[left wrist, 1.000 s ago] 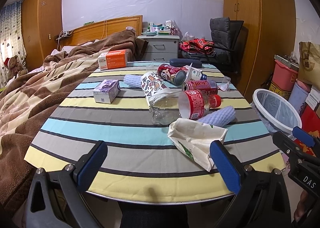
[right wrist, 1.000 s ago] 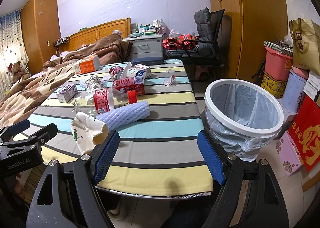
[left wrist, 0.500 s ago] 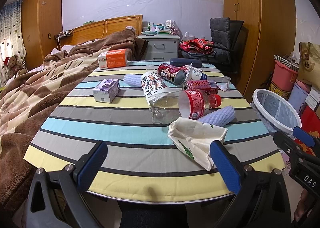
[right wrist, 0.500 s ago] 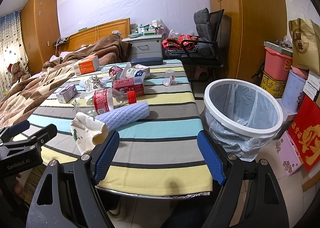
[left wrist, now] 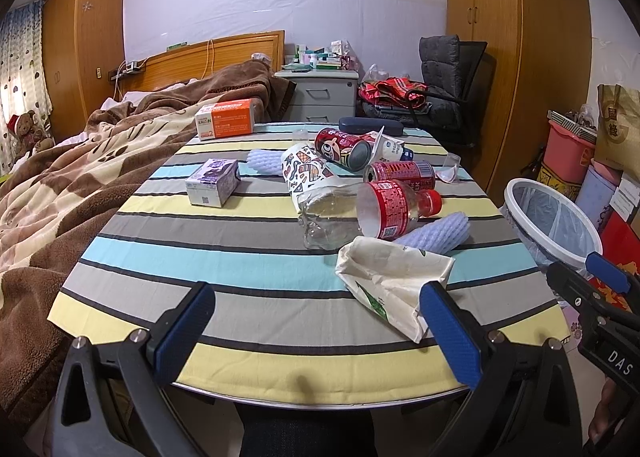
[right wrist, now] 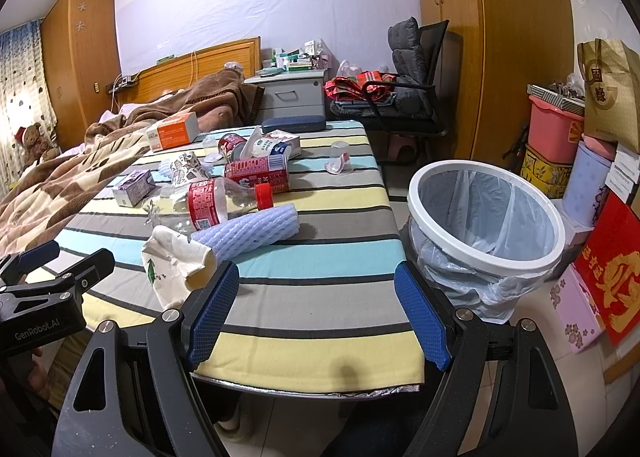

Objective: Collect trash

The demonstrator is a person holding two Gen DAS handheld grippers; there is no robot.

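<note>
Trash lies on a striped table: a crumpled paper bag, a clear plastic bottle with a red label, a lavender foam sleeve, red cans, a patterned cup and small boxes. A white-rimmed bin with a clear liner stands on the floor right of the table. My left gripper hangs open over the table's near edge, the paper bag just ahead of its right finger. My right gripper is open and empty above the table's near right corner, beside the bin.
A bed with a brown blanket borders the table's left side. A dark chair and a grey nightstand stand behind it. Bags, a pink bucket and boxes are stacked along the right wall past the bin.
The right wrist view has shifted very slightly; the left gripper and the trash on the table have not moved.
</note>
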